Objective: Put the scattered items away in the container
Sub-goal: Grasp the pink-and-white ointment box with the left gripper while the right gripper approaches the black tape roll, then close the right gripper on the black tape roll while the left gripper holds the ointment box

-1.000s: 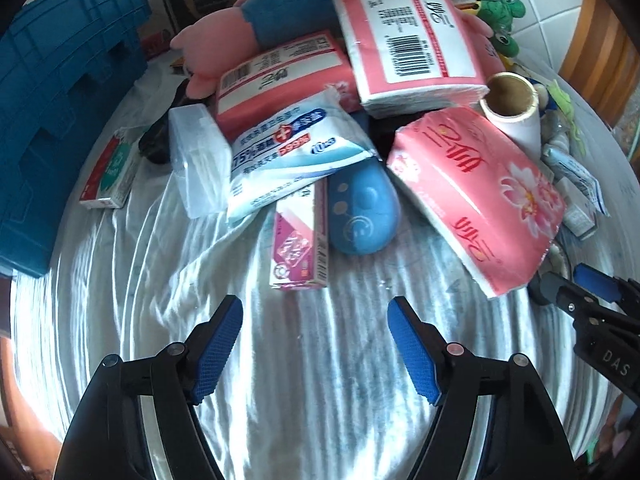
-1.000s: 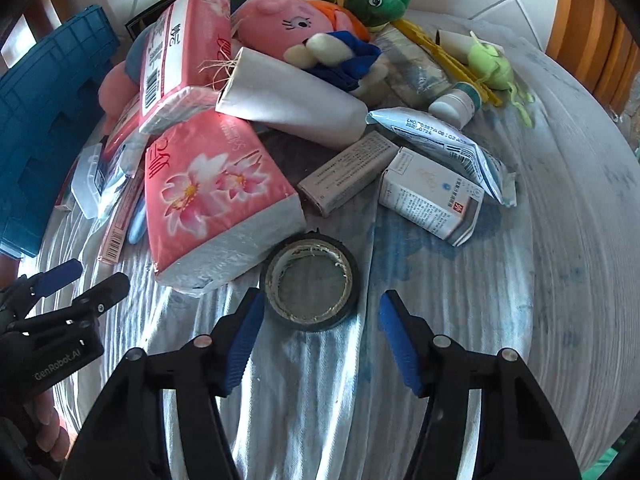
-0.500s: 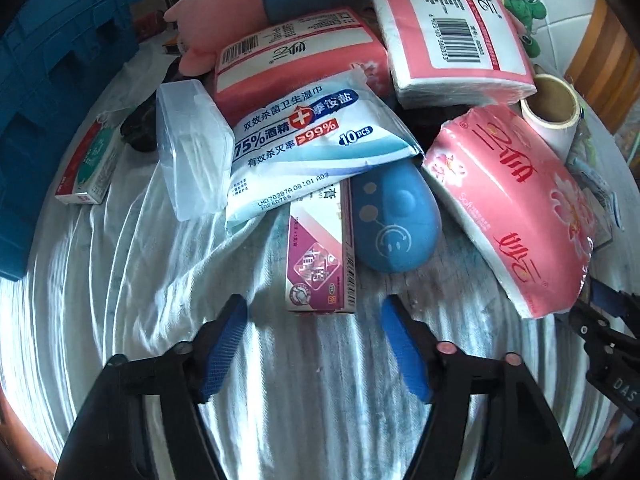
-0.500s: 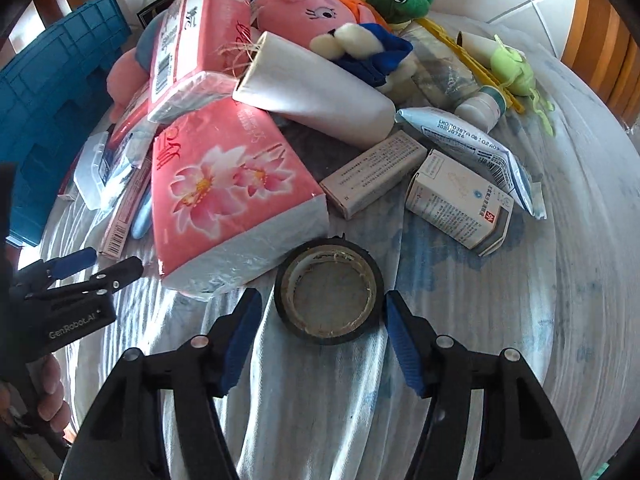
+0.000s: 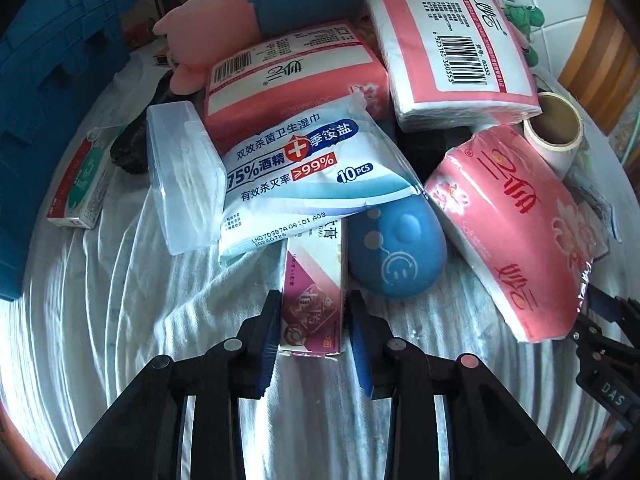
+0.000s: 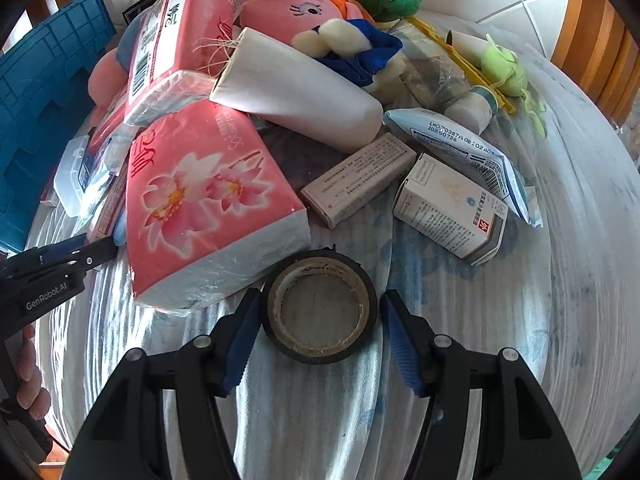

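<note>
A heap of items lies on a white cloth. My left gripper (image 5: 314,326) has closed around the near end of a pink and white toothpaste box (image 5: 314,300); both pads touch its sides. The box's far end lies under a wet-wipes pack (image 5: 304,172). My right gripper (image 6: 320,322) is open, its fingers on either side of a black tape roll (image 6: 320,306) lying flat on the cloth, not touching it. The blue crate (image 5: 48,60) stands at the left; it also shows in the right wrist view (image 6: 44,100).
Beside the toothpaste box lie a blue oval case (image 5: 396,252), a clear plastic box (image 5: 182,176) and pink tissue packs (image 5: 516,232). Near the tape are a flowered tissue pack (image 6: 208,204), two medicine boxes (image 6: 448,208), a white roll (image 6: 296,92) and plush toys (image 6: 304,12).
My left gripper moved forward and closed onto the toothpaste box. My right gripper moved forward so its fingers now flank the tape roll.
</note>
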`<state>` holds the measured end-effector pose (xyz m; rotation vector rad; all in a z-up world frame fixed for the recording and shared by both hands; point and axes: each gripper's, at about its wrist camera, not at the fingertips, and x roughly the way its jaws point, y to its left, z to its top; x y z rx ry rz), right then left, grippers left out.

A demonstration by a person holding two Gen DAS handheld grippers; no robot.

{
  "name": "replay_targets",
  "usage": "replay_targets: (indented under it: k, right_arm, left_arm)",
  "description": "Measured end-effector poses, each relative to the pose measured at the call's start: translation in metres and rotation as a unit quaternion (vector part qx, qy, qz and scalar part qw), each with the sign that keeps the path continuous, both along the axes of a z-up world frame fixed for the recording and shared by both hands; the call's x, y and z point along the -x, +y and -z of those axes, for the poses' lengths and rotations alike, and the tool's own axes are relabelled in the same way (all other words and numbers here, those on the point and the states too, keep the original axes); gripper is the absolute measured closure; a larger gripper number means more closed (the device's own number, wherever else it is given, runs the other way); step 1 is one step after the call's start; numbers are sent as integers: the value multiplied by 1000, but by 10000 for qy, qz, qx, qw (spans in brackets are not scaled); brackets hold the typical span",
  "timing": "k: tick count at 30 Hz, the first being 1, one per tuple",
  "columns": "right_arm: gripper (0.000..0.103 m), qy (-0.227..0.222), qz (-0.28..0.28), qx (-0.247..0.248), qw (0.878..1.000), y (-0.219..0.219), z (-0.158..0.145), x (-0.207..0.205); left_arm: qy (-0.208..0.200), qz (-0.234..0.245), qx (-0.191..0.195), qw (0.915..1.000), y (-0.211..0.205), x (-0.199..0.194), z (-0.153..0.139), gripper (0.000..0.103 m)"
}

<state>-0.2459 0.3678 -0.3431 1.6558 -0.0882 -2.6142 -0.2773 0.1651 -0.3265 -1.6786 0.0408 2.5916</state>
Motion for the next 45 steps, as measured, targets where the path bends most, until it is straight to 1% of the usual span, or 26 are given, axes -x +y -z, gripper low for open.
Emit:
replay_targets:
  k: [3,8,11,12,14,16,17,19,21,23,24,26,27,29,32,33,37,39,45]
  right_arm:
    - [44,-23,6,-66,10000,-3,4,2]
    - [45,-95,-77,-57,9999,-6,11,-3]
    - [50,-144,-173,-66,9997,-7,15,-9]
    - [52,-162,-193,-63,9997,-7,15,-10]
    - [52,-176,-209,-30,9996,-5,16,-11]
    - [52,-165,-201,14,9997,-4,18,-8]
    - [52,-157,-191,32,9997,-4,19,-6]
    - [52,-139,-175,49,9997,-6,20,-1]
    - [52,-114,-192,16,9997,-11,20,6]
    - [47,-52,-199,-5,9998,-15,21,13]
    - [41,-13,-189,-3,9998,-17,21,16]
    - [39,12,-199,-10,9998,-21,25,23]
    - [39,13,-211,-15,9998,-23,28,27]
    - [39,57,-244,-160,9996,-29,30,33]
    - [44,12,-262,-329,9991,-36,32,41]
    - [47,11,-251,-307,9992,-36,30,44]
    - [47,23,-228,-286,9993,-36,25,52]
    - [47,63,-228,-294,9993,-27,6,43]
    - [48,240,-277,-263,9990,-14,-21,33]
  left_arm:
    - [-32,-47,-8,10000,-1,-11,-2,72]
    - [-88,61,122,9999,6,-37,-5,73]
    - [-103,164,158,9997,7,-46,-7,72]
    - [-125,155,106,9997,6,-46,-9,71]
    - [-116,122,53,9998,4,-44,-13,64]
    - [65,84,102,9999,5,-42,-21,37]
    - [153,72,150,9997,5,-40,-24,34]
    - [192,57,177,9996,7,-34,-25,34]
    - [99,32,91,9999,7,-29,-22,34]
    - [-49,9,115,9999,8,-25,-14,48]
    - [3,-19,43,10000,7,-26,-13,53]
    - [16,-8,10,10000,6,-26,-13,61]
    - [31,15,28,10000,7,-26,-14,71]
    - [21,10,38,10000,8,-25,-13,72]
    - [16,-4,49,10000,6,-27,-13,72]
    - [3,-4,62,10000,6,-28,-13,72]
    - [4,22,131,9999,5,-35,-13,72]
    - [44,44,152,9999,6,-41,-16,72]
    - [159,85,145,9997,9,-57,-27,72]
